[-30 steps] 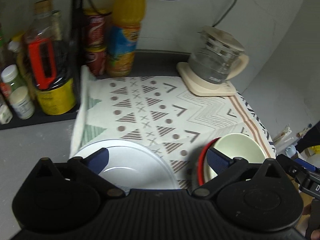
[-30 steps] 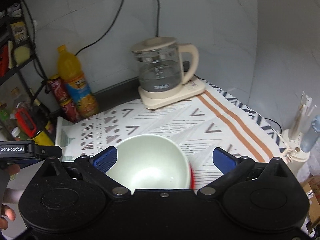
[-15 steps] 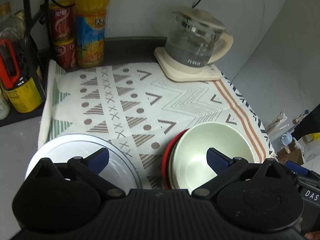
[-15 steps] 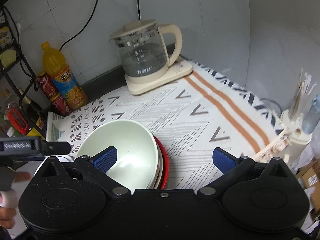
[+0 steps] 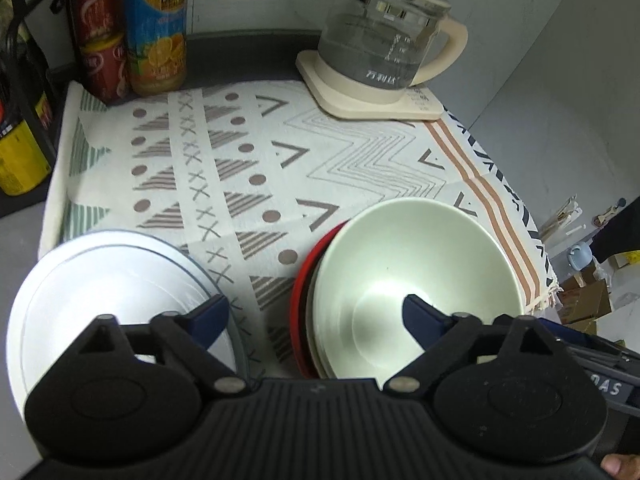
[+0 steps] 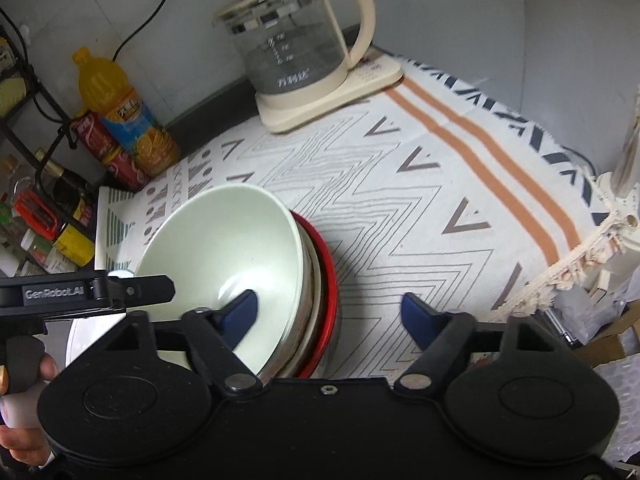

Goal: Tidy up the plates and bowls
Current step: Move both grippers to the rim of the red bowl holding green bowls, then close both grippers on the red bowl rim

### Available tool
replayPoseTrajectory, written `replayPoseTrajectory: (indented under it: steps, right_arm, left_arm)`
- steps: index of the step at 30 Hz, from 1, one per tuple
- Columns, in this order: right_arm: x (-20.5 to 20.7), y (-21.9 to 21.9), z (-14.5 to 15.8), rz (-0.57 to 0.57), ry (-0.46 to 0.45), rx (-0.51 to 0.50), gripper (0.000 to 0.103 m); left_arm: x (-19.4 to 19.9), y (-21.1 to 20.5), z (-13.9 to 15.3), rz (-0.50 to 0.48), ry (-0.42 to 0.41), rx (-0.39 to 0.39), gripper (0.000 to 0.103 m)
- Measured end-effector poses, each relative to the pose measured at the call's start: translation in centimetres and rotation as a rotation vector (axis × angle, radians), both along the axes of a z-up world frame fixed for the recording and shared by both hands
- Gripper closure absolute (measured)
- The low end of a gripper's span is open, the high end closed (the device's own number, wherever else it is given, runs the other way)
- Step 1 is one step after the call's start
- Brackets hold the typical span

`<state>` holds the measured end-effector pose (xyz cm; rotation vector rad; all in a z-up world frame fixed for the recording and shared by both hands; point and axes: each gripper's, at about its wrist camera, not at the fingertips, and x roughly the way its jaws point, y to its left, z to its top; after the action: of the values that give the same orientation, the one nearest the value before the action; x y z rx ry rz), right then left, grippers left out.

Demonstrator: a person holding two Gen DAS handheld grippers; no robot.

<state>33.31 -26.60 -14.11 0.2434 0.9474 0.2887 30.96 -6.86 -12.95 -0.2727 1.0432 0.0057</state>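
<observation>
While both grippers' fingers stand wide, the pale green bowl (image 5: 412,280) sits nested in the red bowl (image 6: 326,280).

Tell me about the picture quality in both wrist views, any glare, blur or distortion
Left wrist view: strong glare whitens the flat white plate and the pale green bowl's floor; fisheye bends the patterned tablecloth. Right wrist view: the glass kettle with cream handle looks slightly smeared, and the corners go dark.

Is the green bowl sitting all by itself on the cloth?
No, the green bowl is nested on top of other dishes, with a red bowl at the outside of the stack, on the patterned cloth.
</observation>
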Motion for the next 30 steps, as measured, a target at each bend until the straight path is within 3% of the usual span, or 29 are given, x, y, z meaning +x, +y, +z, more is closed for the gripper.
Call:
replayPoseTrajectory:
  steps: [4,10,17,30]
  right_arm:
    - [0.8,0.1,-0.9,0.020,0.050,0.019,0.053]
    - [1.6,0.6,-1.6,0.079,0.085,0.047,0.069]
    - [2.1,0.8,-1.5,0.098,0.082,0.029,0.071]
    - [3.1,1.2,0.3,0.097,0.028,0.057,0.072]
  left_arm:
    - [0.2,0.1,-0.8,0.014,0.031,-0.053,0.048]
    - [0.4,0.1,-1.8,0.031,0.067,-0.062,0.070]
    - [0.8,0.7,-2.8,0.058,0.100,-0.071,0.082]
    - [0.8,1.8,-2.0,0.085,0.086,-0.103,0.084]
